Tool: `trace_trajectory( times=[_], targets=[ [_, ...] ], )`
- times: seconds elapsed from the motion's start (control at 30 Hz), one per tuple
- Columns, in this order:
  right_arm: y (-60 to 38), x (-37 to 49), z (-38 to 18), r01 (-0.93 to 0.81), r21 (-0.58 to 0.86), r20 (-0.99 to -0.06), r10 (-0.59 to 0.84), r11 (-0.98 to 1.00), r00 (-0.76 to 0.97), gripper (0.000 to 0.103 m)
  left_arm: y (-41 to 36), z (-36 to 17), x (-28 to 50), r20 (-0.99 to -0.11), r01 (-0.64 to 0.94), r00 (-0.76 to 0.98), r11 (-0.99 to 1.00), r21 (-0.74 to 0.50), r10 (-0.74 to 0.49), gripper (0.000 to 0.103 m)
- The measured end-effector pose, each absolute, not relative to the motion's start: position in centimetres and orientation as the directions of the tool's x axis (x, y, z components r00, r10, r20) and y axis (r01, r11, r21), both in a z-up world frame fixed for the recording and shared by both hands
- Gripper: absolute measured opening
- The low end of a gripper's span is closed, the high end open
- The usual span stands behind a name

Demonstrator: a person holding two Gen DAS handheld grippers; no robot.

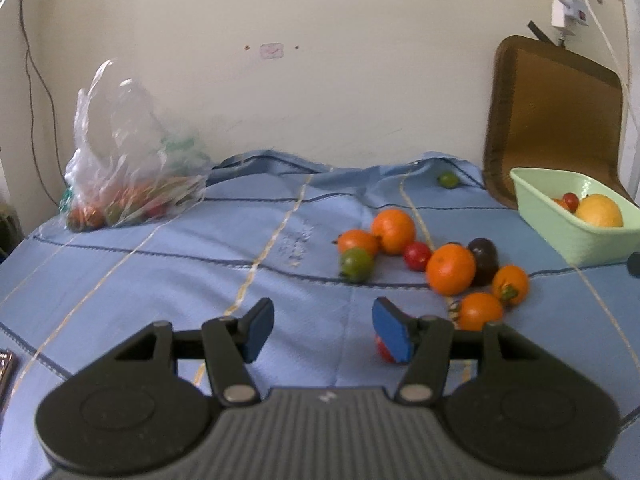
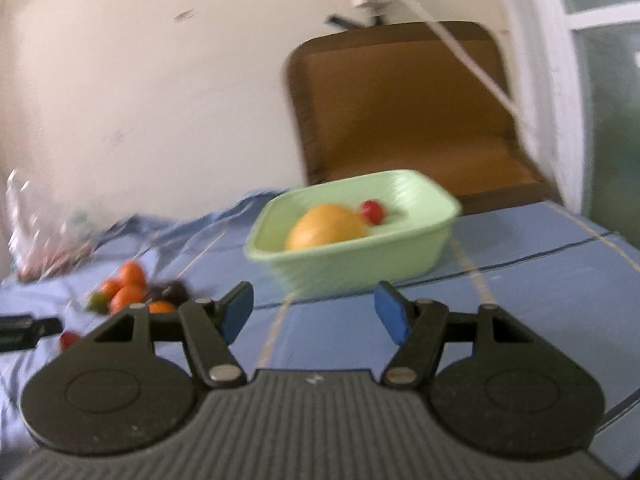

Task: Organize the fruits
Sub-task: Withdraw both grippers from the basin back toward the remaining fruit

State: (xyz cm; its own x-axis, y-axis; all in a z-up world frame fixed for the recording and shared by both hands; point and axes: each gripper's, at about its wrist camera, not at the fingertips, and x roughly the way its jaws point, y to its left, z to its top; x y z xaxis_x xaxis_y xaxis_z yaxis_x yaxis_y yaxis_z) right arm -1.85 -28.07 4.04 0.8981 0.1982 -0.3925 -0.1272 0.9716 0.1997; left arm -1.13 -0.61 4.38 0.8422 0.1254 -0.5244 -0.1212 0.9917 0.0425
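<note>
In the left wrist view several small fruits lie on a blue cloth: oranges [image 1: 450,269], a green one [image 1: 355,264], a red one [image 1: 417,255] and a dark one [image 1: 484,260]. My left gripper [image 1: 322,330] is open and empty just before them; a red fruit [image 1: 383,349] peeks from behind its right finger. A pale green basket [image 1: 576,236] at the right holds a yellow fruit [image 1: 599,210] and a red one. In the right wrist view my right gripper [image 2: 316,314] is open and empty, in front of the basket [image 2: 360,264]. The fruit pile [image 2: 128,292] lies to its left.
A clear plastic bag [image 1: 128,168] with more fruit sits at the back left. A lone green fruit [image 1: 448,179] lies near the wall. A brown chair [image 1: 556,120] stands behind the basket. Cables hang at the upper right. The right wrist view is blurred.
</note>
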Motion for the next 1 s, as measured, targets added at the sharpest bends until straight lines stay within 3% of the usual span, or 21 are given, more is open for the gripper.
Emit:
trace_trajectory(
  times=[0.37,1.0],
  targets=[
    [-22.6,-2.2,3.7,-0.272,0.182,-0.423,0.325,0.945,0.846,0.069,0.2,4.1,-1.3,-0.514,-0.127,0.848,0.991,0.030,0.124,0.058],
    [-23.8,-2.9,3.5,-0.249,0.256,-0.391,0.336,0.934,0.857,0.069,0.0,4.1,-1.4,-0.506,-0.121,0.853,0.992,0.040,0.124,0.061]
  ],
)
